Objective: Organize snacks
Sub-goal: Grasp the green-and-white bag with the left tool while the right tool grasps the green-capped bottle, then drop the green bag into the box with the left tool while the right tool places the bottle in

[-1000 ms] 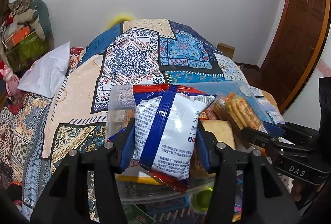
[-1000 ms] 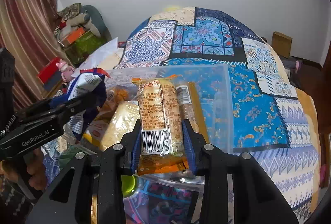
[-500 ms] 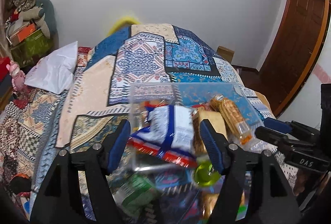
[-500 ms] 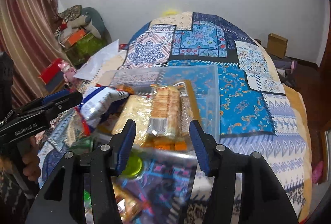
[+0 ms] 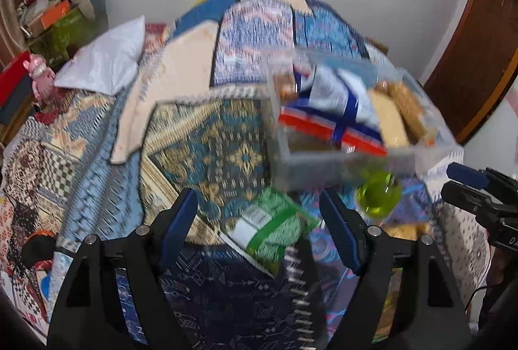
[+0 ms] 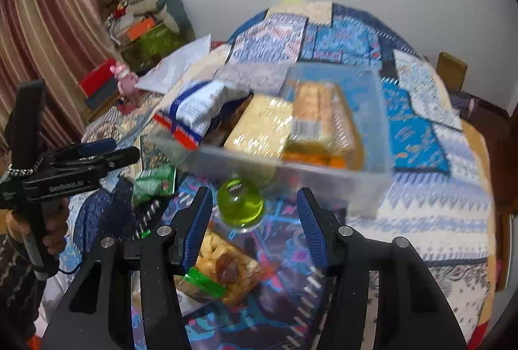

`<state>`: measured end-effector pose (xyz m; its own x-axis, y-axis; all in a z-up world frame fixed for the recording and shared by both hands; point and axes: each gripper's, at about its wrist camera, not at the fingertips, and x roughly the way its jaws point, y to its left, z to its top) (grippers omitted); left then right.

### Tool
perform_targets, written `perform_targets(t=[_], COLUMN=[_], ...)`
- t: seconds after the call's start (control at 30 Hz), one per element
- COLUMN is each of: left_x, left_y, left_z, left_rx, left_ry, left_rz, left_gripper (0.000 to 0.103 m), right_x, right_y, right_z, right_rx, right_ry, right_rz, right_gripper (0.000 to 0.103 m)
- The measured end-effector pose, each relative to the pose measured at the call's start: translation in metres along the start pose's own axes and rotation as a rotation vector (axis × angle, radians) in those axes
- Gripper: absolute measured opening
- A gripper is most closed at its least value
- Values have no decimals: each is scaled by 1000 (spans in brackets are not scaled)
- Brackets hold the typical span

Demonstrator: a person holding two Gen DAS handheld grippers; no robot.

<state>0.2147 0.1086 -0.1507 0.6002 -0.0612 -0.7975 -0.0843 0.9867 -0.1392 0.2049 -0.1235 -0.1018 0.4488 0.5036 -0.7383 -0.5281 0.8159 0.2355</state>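
- A clear plastic bin (image 6: 327, 178) of snacks sits on a bed under a patchwork quilt (image 6: 417, 136), centre of the right wrist view and right of centre in the left wrist view (image 5: 323, 162).
- Inside the bin, a white-and-blue snack bag (image 5: 336, 97) with a red edge lies at the left end; a pale yellow packet (image 6: 262, 126) and a pack of biscuits (image 6: 317, 114) with a barcode lie side by side to its right.
- Left gripper (image 5: 259, 217), lower centre of its own view: its jaws are spreading apart and nothing is pinched; a green packet (image 5: 272, 227) lies on the quilt below the gap between them. The picture is blurred.
- Right gripper (image 6: 255, 217), lower centre of its own view: jaws spread, gripping nothing. A round green jelly cup (image 6: 239, 204) lies on the quilt in line with the gap, just in front of the bin's near wall.
- A clear bag of mixed nuts (image 6: 226, 269) with a green seal lies nearer the camera, by the left finger.
- The green packet (image 6: 155, 183) shows at left centre of the right wrist view, beside the left gripper (image 6: 129, 149), whose handle a hand (image 6: 55, 227) holds at the left edge.
- The right gripper's tip (image 5: 466, 181) enters the left wrist view at the right edge.
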Motion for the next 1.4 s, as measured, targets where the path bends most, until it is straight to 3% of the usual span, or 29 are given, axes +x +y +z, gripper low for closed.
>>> perform_targets(t=[0.13,0.37,0.5,0.6,0.63,0.77,1.03,1.4], left_x=[26,52,54,50,48,37,15,-46], left_y=[0,-2,-2,-2,-1,3,6,-16], left_z=[-9,-20,-22,-26,-28,-35,-39,-13], left_rx=[5,20,23,24,23,5,-15,8], left_ry=[74,132,100,67,55,44,26,-110], left_rz=[-21,-65,-64,-56,-55,-77,-65,-86], left_gripper=[78,81,81,65,60,41,39,39], right_x=[17,47,67,74,74,71,53,-3], right_y=[4,10,13,13,13,13,18,13], right_z=[-3,-1,-1,-2,-3,-5,-8,-1], right_rx=[-13,-35,-54,-52,-53,-54,-65,-30], right_ry=[42,95,124,128,123,115,90,-30], right_rz=[16,35,28,19,12,20,24,24], right_gripper=[51,51,50,49,44,44,43,43])
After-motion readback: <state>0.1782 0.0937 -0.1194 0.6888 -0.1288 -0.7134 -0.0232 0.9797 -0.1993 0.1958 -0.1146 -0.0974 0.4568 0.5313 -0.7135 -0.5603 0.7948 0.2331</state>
